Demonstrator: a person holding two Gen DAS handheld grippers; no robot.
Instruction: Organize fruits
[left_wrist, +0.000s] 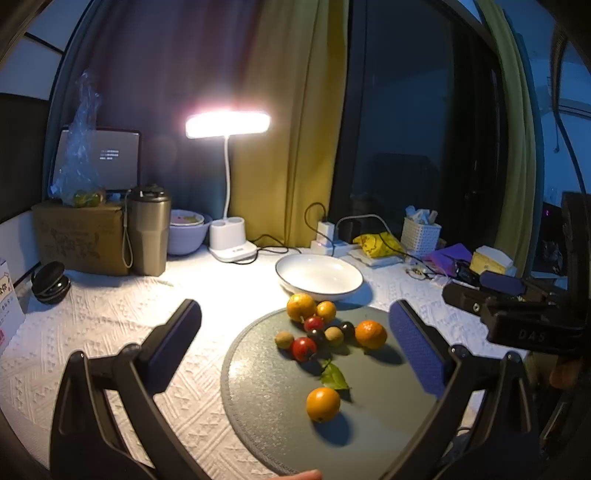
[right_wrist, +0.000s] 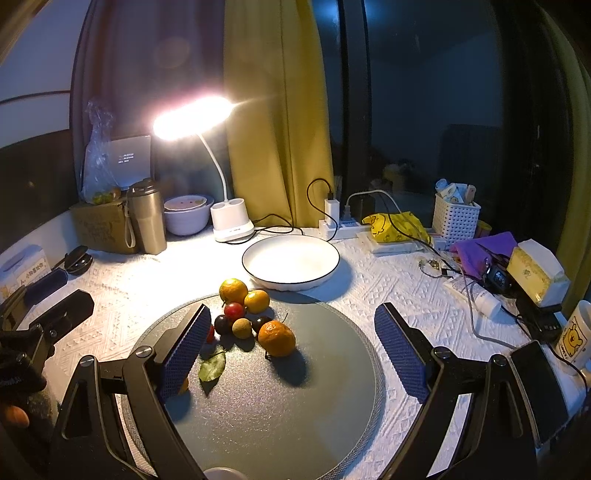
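Nothing has been sorted yet, judging by how things lie. The white shallow ceramic bowl with a dark rim (right_wrist: 291, 281), standing on the white textured cloth of the surface (left_wrist: 110, 325) just past the far edge of the round grey-green mat (right_wrist: 280, 406), holds no fruit.

All the fruit sits on the mat. A cluster near its far edge counts 3 orange citrus fruits, among them the largest orange mandarin (right_wrist: 277, 338), 2 small red fruits, 2 dark plum-like ones and 2 tan longan-like ones. 1 smooth orange fruit (left_wrist: 323, 404) lies apart, nearer the mat's near edge, beside a loose green leaf (left_wrist: 334, 376).

The left claw (left_wrist: 295, 347) hangs spread wide above the mat, gripping nothing. The right claw (right_wrist: 291, 343) is likewise spread and empty, the mandarin framed between its fingers.

So every piece remains to be moved, probably into the bowl.
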